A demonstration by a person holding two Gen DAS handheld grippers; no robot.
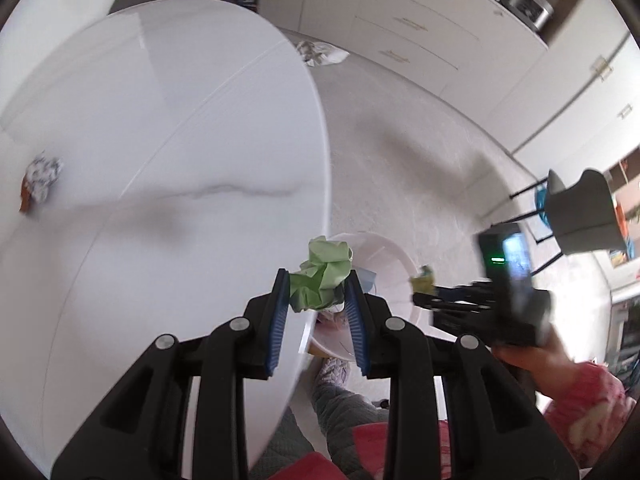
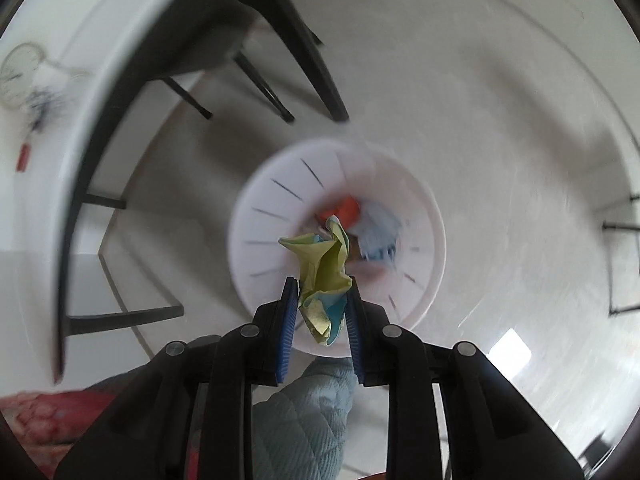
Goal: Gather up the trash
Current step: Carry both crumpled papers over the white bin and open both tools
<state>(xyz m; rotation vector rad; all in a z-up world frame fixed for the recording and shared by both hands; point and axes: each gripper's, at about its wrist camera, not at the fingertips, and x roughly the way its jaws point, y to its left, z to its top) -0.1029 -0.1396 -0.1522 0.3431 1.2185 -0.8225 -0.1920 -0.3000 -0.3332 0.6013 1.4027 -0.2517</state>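
In the left wrist view my left gripper (image 1: 318,282) is shut on a crumpled green paper (image 1: 324,268), held over the rim of the round white table (image 1: 180,120). Just past that rim, on the floor, stands a white bin (image 1: 390,264). My right gripper (image 1: 418,294) comes in from the right with a yellow-green scrap (image 1: 422,278) at its tips. In the right wrist view my right gripper (image 2: 322,294) is shut on a crumpled yellow-green and blue paper (image 2: 324,268), right above the white bin (image 2: 280,200). Orange trash (image 2: 344,210) and blue trash (image 2: 378,236) lie inside.
A crumpled foil-like wad (image 1: 42,180) lies at the table's left side. Another wad (image 1: 322,52) sits on the floor by the cabinets. A grey chair (image 1: 580,216) stands at the right. Black chair legs (image 2: 304,48) stand beside the bin. A person's quilted slipper (image 2: 312,412) is near it.
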